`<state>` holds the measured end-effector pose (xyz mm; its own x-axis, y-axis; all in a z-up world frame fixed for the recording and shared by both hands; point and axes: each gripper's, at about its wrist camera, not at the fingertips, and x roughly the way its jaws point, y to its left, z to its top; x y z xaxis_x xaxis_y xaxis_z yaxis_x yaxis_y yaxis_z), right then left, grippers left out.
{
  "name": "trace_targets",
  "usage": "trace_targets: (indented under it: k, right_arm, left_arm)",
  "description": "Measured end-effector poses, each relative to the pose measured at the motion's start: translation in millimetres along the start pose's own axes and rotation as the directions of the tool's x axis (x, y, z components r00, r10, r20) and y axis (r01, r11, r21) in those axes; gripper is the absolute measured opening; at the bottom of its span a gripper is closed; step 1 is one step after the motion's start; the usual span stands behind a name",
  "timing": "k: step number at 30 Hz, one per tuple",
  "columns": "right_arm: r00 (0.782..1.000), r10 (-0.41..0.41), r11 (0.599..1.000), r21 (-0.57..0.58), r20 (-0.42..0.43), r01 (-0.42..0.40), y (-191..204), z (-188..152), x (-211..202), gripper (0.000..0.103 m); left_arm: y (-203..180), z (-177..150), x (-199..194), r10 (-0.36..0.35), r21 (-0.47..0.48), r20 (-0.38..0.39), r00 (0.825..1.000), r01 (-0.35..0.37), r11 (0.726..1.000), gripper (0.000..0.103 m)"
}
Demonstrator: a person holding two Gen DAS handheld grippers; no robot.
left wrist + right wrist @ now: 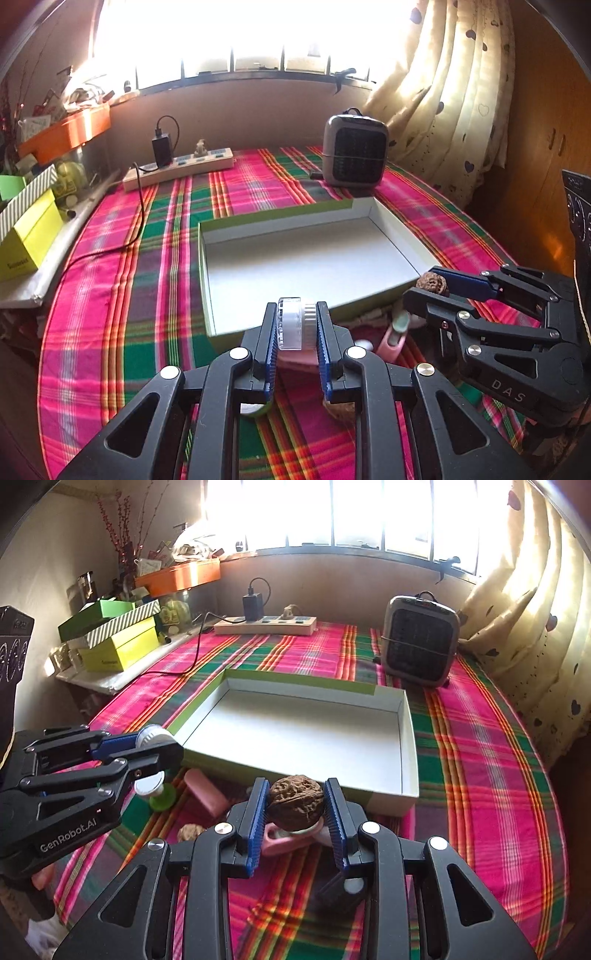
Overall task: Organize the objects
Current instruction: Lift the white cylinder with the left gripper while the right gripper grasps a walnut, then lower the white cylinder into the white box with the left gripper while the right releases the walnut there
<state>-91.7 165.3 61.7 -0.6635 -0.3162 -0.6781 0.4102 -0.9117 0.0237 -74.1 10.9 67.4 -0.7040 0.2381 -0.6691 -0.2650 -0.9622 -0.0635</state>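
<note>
surroundings: pink-green-orange plaid tablecloth [110, 280] fills both views; beige power strip with a black charger plugged in [177, 168] upper left of centre; grey box-shaped fan heater with dark grille [355, 155] upper right; cream curtain with dark hearts [532, 602] far right; stacked yellow-green and striped cardboard boxes [118, 638] at left edge of right wrist view.
target container: shallow white-lined cardboard box lid with green outer walls [408, 753] mid-frame, open side up, inside bare.
clutter in front: pink rectangular eraser-like block [205, 794], green-based small bottle with white cap [157, 794], loose brown walnut on the cloth [190, 832], all lower left of centre in right wrist view, between the grippers and the lid's near wall.
left gripper [297, 328]: narrow, blue pads clamped on a small clear plastic jar with ribbed white cap [295, 323], jar lying sideways between the tips, just short of the lid's near wall.
right gripper [295, 801]: part-closed, pads pinching a wrinkled brown walnut [295, 801] at its sides, walnut at the fingertips, lower centre, in front of the lid's near wall.
under right gripper: pink object with white part, partly hidden, cannot tell what.
</note>
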Motion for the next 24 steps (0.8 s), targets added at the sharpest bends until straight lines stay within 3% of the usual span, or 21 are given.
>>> trace_targets:
  k: [13,24]
  right_arm:
    - [1.0,-0.016,1.0,0.019,0.004,0.015,-20,28,24,0.032]
    - [0.997,-0.037,0.999,0.035,-0.071,0.04,-41,39,64,0.032]
  left_arm:
    - [10,31,38,0.018,-0.008,-0.022,1.0,-0.019,1.0,0.017]
    - [16,41,72,0.035,-0.007,-0.07,0.997,-0.036,0.999,0.017]
